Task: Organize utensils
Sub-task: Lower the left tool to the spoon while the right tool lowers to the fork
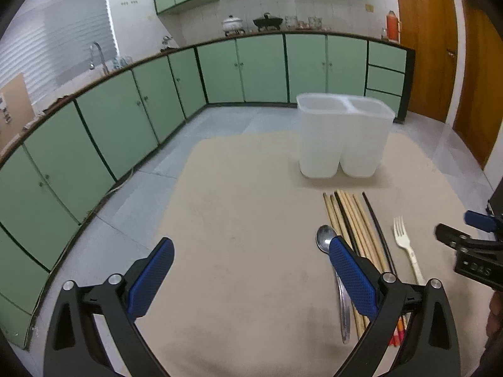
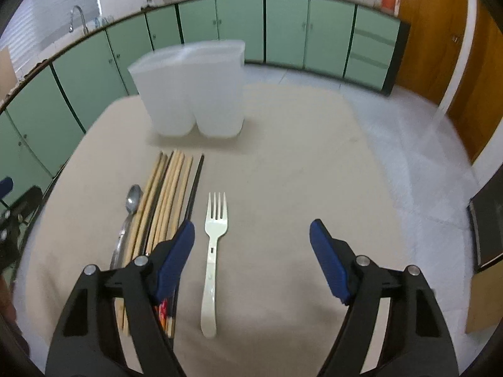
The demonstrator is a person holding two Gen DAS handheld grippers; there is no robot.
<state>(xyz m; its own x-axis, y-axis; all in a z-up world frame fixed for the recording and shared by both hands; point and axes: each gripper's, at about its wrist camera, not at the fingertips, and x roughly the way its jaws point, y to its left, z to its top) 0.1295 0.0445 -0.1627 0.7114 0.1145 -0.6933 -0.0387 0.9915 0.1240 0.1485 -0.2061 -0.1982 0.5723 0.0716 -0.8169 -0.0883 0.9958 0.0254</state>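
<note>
Right wrist view: cream plastic fork [image 2: 212, 251] lies flat between spread right tongs [image 2: 251, 245].

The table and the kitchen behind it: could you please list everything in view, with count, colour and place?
Holder: one, translucent white, two compartments, upright at the table's far side.
Chopsticks: a bundle, count unclear, mostly tan with some black, lying in front of the holder.
Spoon: one, silver, left of the chopsticks.
Fork: one, cream, right of the chopsticks, tines toward the holder.
Table: one, beige top.
Cabinets: a row, green, along the walls.
Tap: one, silver, far left counter.
Pots: two, one white and one black, back counter.
Flask: one, orange, counter's right end.
Doors: brown, right.
Left hand-held gripper: black, blue pads, open, over spoon and chopsticks.
Right hand-held gripper: same, open, fork between its fingers, untouched.
</note>
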